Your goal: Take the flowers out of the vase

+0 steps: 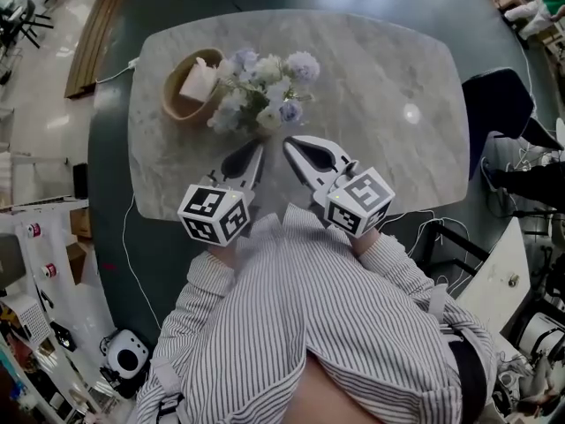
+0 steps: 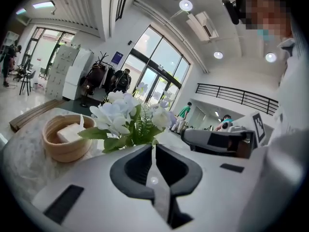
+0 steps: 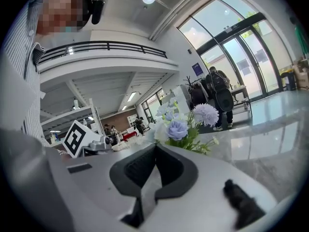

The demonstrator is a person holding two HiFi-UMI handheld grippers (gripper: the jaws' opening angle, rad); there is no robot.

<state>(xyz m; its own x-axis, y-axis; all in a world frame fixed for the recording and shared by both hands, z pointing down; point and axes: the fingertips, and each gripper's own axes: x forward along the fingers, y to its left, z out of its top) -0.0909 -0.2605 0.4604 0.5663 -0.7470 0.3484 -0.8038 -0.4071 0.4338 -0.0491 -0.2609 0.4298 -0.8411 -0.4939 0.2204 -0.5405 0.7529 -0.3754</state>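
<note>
- Your left gripper (image 1: pixel 257 152) sits at the lower centre of the head view. Its jaws are pressed together with nothing between them, and the tips are just below the flowers (image 1: pixel 265 91).
- Your right gripper (image 1: pixel 290 143) lies just to its right, also closed and empty, pointing up at the same bunch.
- The flowers stand at the upper centre of the marble table (image 1: pixel 388 69), near both tips.
- A wooden bowl (image 1: pixel 173 104) sits just left of the flowers.
</note>
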